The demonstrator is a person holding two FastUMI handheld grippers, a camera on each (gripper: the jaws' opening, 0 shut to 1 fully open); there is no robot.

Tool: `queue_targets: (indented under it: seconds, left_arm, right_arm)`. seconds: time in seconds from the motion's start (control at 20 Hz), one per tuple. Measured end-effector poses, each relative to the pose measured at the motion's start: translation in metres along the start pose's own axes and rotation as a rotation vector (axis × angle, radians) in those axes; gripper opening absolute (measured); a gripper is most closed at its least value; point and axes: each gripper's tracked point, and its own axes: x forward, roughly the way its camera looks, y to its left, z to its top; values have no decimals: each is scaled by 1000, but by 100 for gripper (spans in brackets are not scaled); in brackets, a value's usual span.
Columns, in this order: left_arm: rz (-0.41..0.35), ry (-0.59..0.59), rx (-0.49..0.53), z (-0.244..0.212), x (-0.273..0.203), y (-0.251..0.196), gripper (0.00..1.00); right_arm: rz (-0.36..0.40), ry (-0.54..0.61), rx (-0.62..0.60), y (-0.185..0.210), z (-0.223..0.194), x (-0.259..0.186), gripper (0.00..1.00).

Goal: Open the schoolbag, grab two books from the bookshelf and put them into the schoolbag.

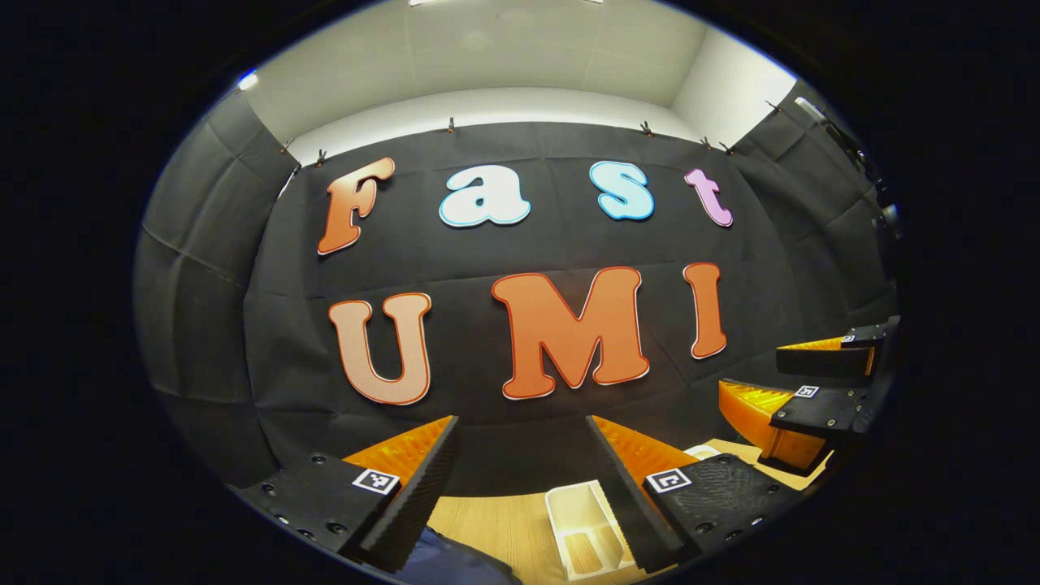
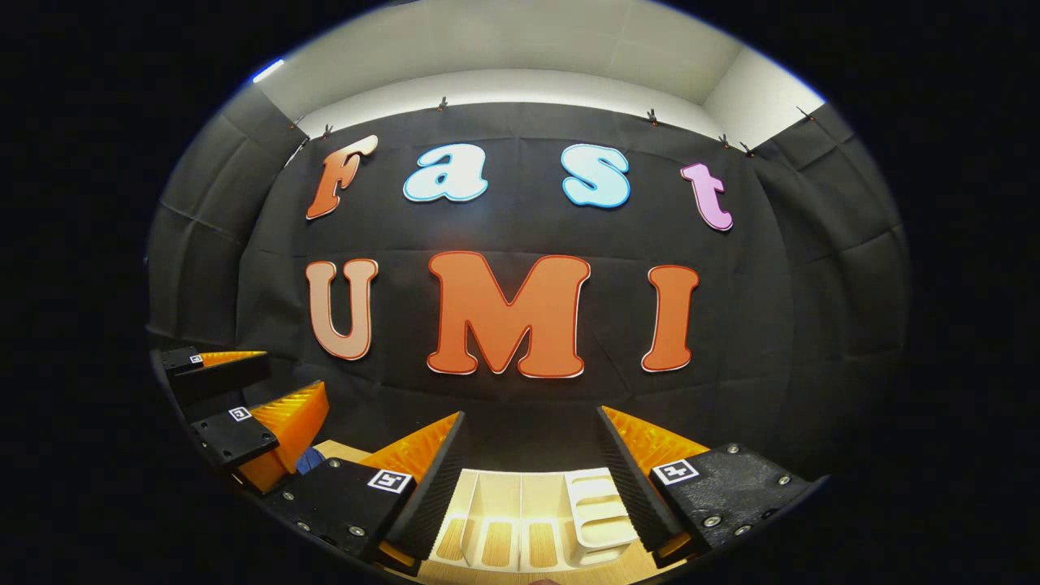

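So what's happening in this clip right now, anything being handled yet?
Nothing is being handled yet. The left gripper and the right gripper both hover with their fingers apart and nothing between them, above a light wooden table. A white slotted plastic bookshelf sits just beyond the right gripper, its visible slots showing no books. A corner of a dark blue fabric schoolbag lies below the left gripper.

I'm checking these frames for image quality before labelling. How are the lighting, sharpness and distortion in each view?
Left gripper view: strong fisheye bending at the edges, even overhead light, sharp; the white bookshelf is cut off low. Right gripper view: same curvature, sharp; the bookshelf looks brightly lit, slightly washed out, between the right gripper fingers.
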Motion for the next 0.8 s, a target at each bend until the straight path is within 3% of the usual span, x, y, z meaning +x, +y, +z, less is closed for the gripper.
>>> queue_targets:
  seconds: [0.8]
  left_arm:
    - [-1, 32, -21, -11, 6, -3, 94]
  right_arm:
    - [-25, 10, -6, -9, -5, 6, 92]
